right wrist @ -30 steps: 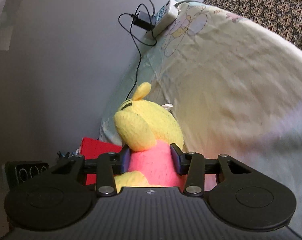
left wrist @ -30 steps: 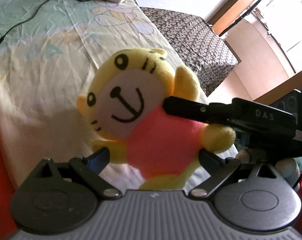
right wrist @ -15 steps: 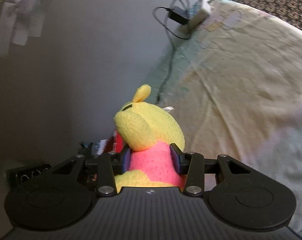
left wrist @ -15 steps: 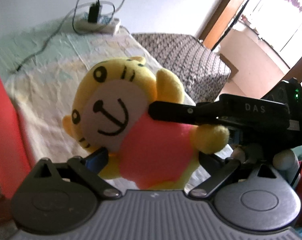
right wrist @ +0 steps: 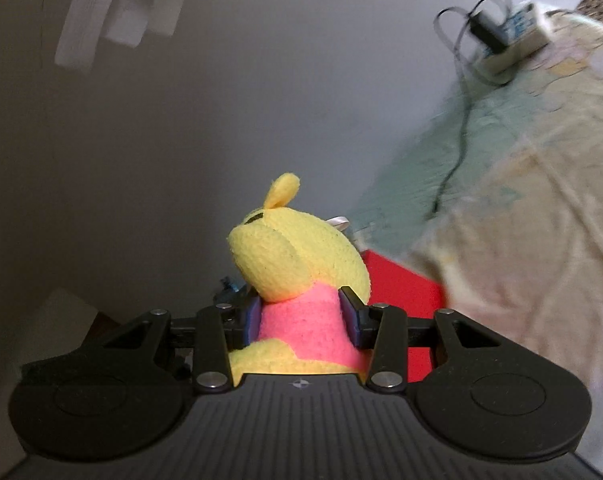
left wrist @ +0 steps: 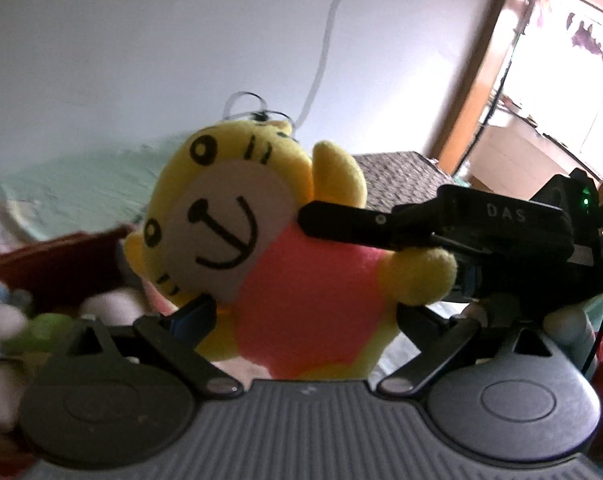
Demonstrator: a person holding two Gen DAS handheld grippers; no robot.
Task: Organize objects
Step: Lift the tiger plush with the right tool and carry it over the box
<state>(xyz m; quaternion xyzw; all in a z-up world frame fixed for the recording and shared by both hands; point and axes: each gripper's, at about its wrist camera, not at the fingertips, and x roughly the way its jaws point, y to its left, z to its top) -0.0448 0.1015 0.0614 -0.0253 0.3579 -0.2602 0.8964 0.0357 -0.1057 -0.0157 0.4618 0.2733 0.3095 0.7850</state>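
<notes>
Behind, the bed with its pale printed sheet fills the right of my right wrist view; a white power strip with a black plug and cable lies at the sheet's far edge by the grey wall. Beside the bed I see a red box, and in my left wrist view blurred toys lie in it. The yellow plush toy in a pink shirt is in the air over that box, face toward my left camera. My right hand-held gripper is clamped on its pink body just under the head, both pads pressing the fabric. My left hand-held gripper stands wide apart around the toy's lower body; I cannot tell whether its blue pads touch.
</notes>
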